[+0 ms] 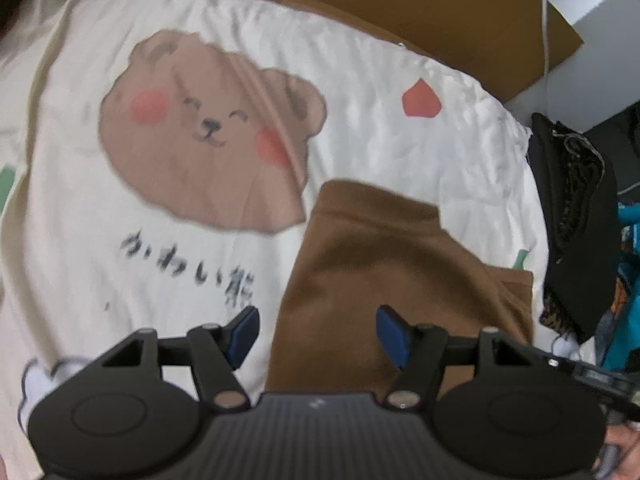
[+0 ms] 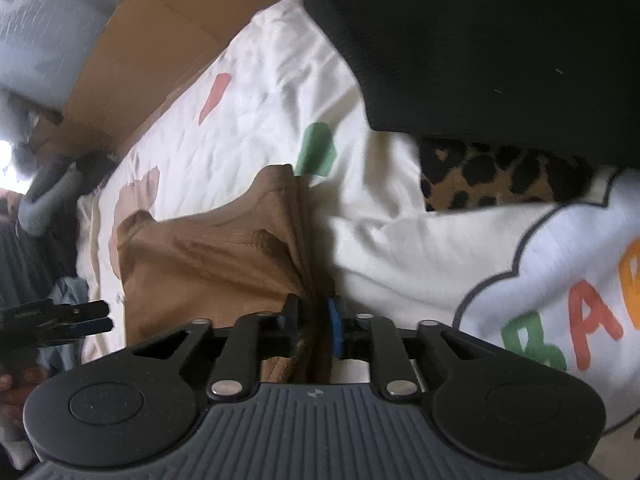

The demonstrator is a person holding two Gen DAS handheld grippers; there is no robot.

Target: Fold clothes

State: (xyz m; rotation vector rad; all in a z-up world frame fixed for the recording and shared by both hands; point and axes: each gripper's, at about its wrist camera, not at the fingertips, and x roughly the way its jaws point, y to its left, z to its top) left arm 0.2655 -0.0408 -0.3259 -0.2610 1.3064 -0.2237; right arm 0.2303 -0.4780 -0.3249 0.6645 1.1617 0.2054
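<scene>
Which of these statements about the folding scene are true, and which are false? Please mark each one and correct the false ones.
1. The right hand-held gripper pinches a bunch of the brown garment. True.
2. The left hand-held gripper is closed on the brown garment. False: its jaws stand apart above the cloth, with nothing pressed between them.
3. The white cover has a bear face printed on it. True.
4. The brown garment hangs in the air, clear of the cover. False: it lies on the white cover.
5. A leopard-pattern fabric shows beneath a black cloth. True.
</scene>
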